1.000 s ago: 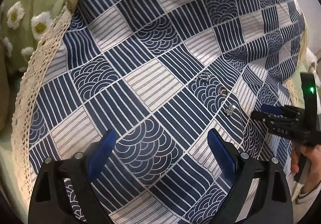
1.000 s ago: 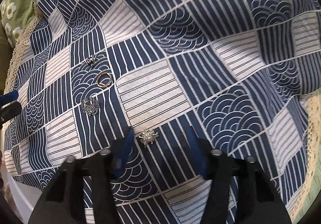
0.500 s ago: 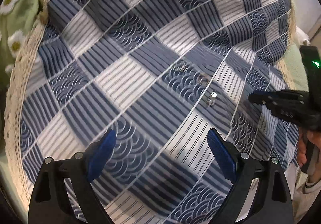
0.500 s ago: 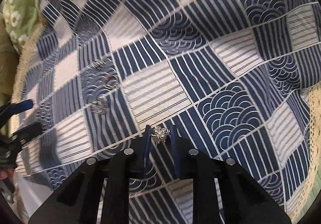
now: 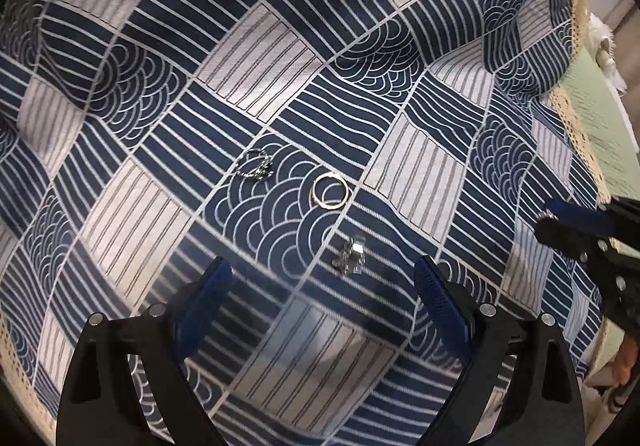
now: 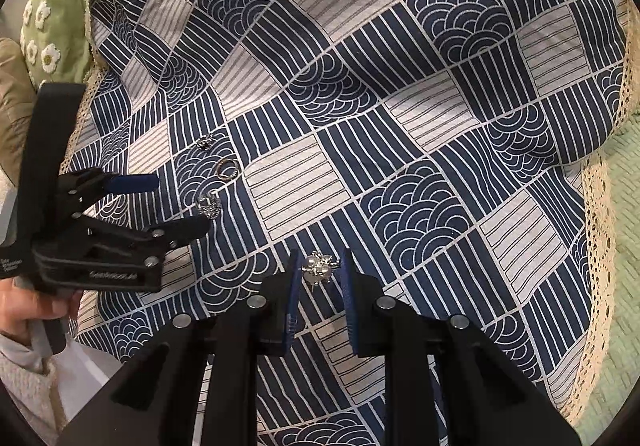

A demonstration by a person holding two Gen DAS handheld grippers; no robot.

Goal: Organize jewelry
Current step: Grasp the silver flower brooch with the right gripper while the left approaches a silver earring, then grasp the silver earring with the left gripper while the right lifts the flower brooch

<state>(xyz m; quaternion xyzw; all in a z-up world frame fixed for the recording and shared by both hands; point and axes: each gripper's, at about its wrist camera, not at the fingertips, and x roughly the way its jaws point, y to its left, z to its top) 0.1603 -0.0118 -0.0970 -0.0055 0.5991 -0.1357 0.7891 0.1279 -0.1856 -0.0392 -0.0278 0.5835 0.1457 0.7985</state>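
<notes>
Jewelry lies on a blue and white patterned cloth [image 5: 280, 58]. In the left wrist view, a silver ornate ring [image 5: 255, 165], a plain gold double ring [image 5: 330, 190] and a silver sparkly piece [image 5: 350, 258] lie in a row. My left gripper [image 5: 320, 290] is open, just short of the sparkly piece. In the right wrist view, my right gripper [image 6: 319, 266] is shut on a silver pearl brooch [image 6: 319, 266], held above the cloth [image 6: 400, 86]. The left gripper [image 6: 180, 202] shows there beside the sparkly piece [image 6: 209, 205], with the gold ring [image 6: 228, 168] and ornate ring [image 6: 205, 142] beyond.
The cloth has a cream lace edge [image 6: 600, 206] over pale green bedding [image 6: 624, 182]. A green daisy cushion [image 6: 52, 14] lies at the far left. The right gripper shows at the right edge of the left wrist view [image 5: 576, 230].
My right gripper closed on the pearl brooch and lifted it off the cloth. My left gripper moved in toward the three rings, which now lie much closer to it.
</notes>
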